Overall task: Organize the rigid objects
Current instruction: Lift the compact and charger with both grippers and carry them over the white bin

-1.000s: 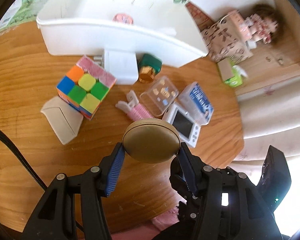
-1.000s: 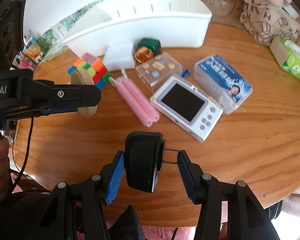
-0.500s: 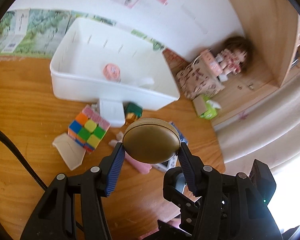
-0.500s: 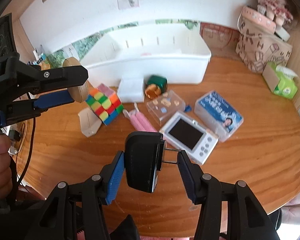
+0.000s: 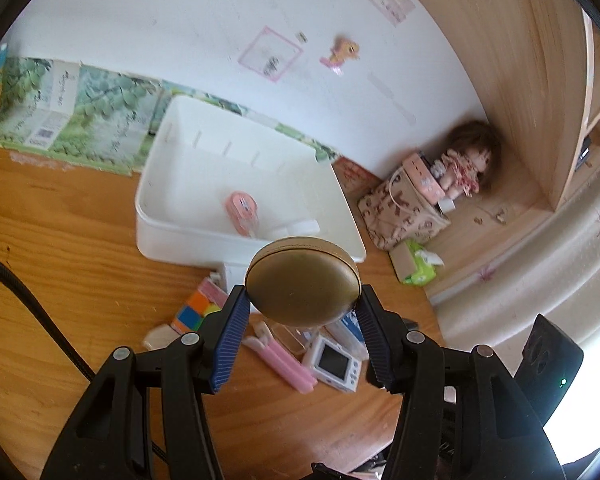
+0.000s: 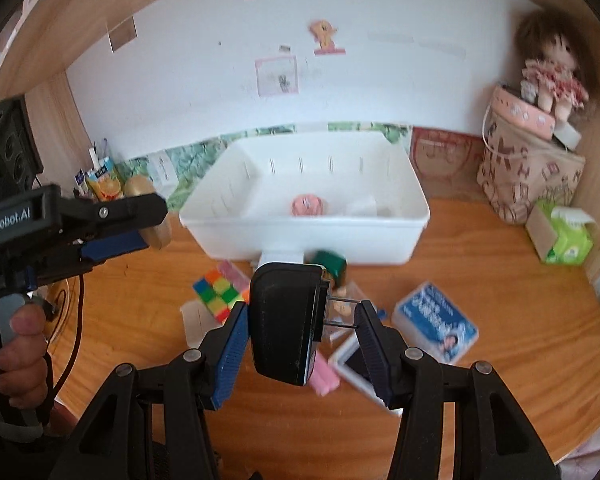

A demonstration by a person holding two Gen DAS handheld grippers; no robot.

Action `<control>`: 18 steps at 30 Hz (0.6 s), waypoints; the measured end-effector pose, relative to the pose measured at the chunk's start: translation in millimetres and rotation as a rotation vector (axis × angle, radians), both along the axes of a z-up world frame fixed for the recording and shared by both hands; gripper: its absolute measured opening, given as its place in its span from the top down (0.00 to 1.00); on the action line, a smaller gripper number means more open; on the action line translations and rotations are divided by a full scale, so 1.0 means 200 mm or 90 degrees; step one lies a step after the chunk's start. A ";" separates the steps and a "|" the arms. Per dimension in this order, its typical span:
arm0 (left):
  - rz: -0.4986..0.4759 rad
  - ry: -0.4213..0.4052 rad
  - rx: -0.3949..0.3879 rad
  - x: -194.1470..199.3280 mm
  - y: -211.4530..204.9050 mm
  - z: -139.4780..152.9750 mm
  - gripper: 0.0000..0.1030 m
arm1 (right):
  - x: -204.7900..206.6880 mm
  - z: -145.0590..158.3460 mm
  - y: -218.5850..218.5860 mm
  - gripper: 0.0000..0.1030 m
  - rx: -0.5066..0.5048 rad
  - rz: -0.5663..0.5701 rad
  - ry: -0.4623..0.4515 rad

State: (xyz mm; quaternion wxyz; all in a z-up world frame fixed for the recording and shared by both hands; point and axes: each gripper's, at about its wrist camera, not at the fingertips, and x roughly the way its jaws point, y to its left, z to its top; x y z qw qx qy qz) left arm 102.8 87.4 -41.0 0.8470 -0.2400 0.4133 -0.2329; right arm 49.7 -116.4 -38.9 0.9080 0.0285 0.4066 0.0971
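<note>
My left gripper (image 5: 302,310) is shut on a round tan leather case (image 5: 302,280), held in the air short of the white bin (image 5: 244,246). My right gripper (image 6: 302,320) is shut on a black plug adapter (image 6: 286,322), its two metal prongs against the right pad. The white bin (image 6: 308,236) holds a pink roll (image 6: 307,205) and a white piece. In the right wrist view the left gripper (image 6: 148,228) with the tan case (image 6: 156,234) hovers at the left, a hand on its handle. A colour cube (image 6: 220,290), a pink clip (image 5: 280,356) and a white handheld game (image 5: 334,364) lie on the table.
On the wooden table (image 6: 500,320) lie a blue-labelled clear box (image 6: 436,322), a green box (image 6: 332,264) and a white wedge (image 6: 194,316). At the right stand a patterned bag (image 6: 528,172) with a doll (image 6: 552,68) and a green tissue pack (image 6: 564,236). Juice cartons (image 6: 104,184) stand far left.
Both grippers have risen and tilted up while keeping their holds; the bin's inside and the wall behind it have come into view, and the table items have dropped lower in both views.
</note>
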 end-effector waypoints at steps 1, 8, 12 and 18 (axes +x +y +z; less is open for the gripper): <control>0.006 -0.006 0.003 0.01 0.01 0.01 0.43 | 0.01 0.01 0.00 0.48 0.000 0.000 -0.005; 0.039 -0.041 0.016 0.08 0.08 0.09 0.43 | 0.15 0.08 0.00 0.48 0.006 0.006 -0.047; 0.053 -0.060 0.030 0.13 0.10 0.15 0.43 | 0.22 0.12 0.00 0.48 0.010 0.008 -0.069; 0.067 -0.091 0.065 0.20 0.11 0.21 0.43 | 0.32 0.16 -0.01 0.48 0.018 0.006 -0.111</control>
